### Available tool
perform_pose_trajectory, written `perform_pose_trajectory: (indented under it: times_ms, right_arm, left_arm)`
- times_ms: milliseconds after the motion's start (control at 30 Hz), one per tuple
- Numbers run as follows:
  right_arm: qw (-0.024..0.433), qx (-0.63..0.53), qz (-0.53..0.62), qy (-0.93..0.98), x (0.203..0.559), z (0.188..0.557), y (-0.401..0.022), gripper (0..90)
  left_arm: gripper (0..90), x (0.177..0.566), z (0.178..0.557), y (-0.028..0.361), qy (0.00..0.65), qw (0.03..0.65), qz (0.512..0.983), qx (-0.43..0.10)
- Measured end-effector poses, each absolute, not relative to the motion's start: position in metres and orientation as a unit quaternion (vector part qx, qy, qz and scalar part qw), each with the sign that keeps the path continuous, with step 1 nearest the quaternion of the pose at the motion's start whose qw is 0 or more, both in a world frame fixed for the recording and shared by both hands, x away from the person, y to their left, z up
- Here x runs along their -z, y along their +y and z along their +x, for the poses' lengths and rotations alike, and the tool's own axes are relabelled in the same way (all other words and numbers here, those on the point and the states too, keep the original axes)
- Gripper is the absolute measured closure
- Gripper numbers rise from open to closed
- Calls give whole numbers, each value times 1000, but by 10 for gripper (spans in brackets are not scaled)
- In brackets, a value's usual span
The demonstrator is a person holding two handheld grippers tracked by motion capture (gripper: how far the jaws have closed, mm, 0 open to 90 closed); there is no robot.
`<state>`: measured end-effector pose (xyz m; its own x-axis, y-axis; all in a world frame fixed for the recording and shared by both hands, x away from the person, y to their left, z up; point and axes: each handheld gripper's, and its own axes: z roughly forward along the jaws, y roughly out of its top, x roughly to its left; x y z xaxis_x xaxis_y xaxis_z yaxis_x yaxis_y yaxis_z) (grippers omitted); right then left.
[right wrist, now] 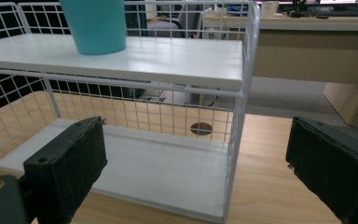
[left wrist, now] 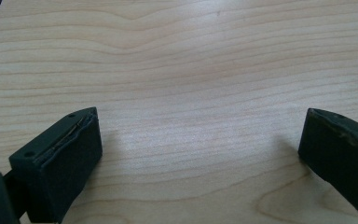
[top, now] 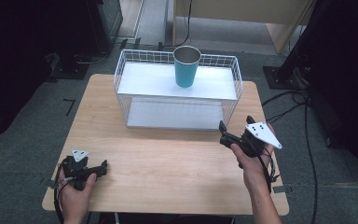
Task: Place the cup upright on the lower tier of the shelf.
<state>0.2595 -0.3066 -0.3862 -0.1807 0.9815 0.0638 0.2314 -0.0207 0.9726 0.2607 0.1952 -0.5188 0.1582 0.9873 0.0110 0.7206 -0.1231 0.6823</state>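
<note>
One wooden table point(top: 168, 158), white wire shelf point(top: 177, 88), grey carpeted floor point(top: 23, 135).

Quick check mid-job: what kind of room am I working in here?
Probably an office or lab set up as a recording station. A small wooden table stands on grey carpet, cables run across the floor, and a desk with monitors sits behind the wire rack holding a cup.

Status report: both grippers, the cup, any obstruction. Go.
Left gripper open, low over table. Right gripper open, facing rack. Teal cup upright on top shelf, untouched. Nothing between.
</note>
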Motion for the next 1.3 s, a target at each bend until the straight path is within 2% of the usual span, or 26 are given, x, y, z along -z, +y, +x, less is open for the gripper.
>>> perform_pose_trajectory:
  times_ms: [1300]
  right_arm:
    - [372, -415, 587, 587, 472, 220, -376, 52]
  left_arm:
    - [0, 519, 261, 195, 602, 276, 709, -242]
